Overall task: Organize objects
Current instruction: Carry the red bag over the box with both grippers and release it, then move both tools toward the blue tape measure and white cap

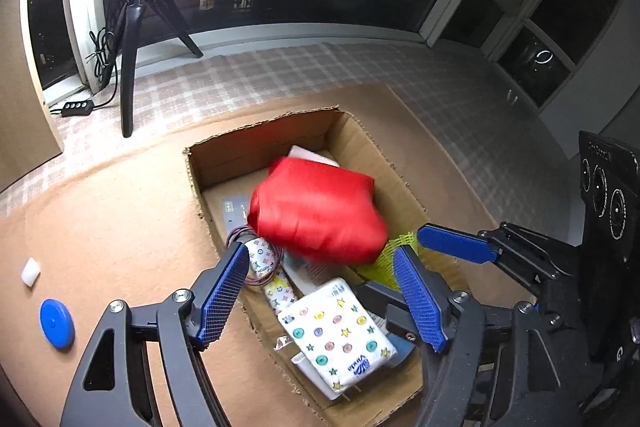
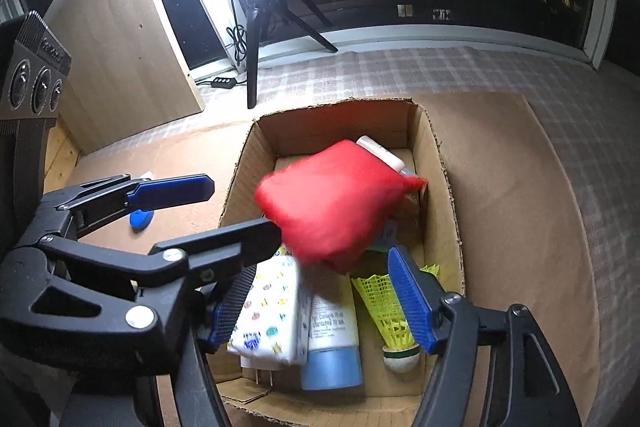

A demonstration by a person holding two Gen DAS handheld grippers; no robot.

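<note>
A red fabric pouch (image 1: 320,213) hangs blurred over the open cardboard box (image 1: 256,151), free of both grippers; the right wrist view shows it (image 2: 332,205) above the box (image 2: 438,163) too. My left gripper (image 1: 320,297) is open over the box's near end. My right gripper (image 2: 324,301) is open, its fingers (image 1: 456,243) crossing beside the left one. In the box lie a patterned tissue pack (image 1: 340,331), a yellow shuttlecock (image 2: 390,311), a blue-capped tube (image 2: 332,343), a white bottle (image 2: 380,151) and a cable (image 1: 256,259).
A blue disc (image 1: 57,323) and a small white piece (image 1: 30,271) lie on the brown mat left of the box. A ring light on a black tripod (image 1: 130,67) stands behind, with a cable switch (image 1: 76,105). Windows run along the back.
</note>
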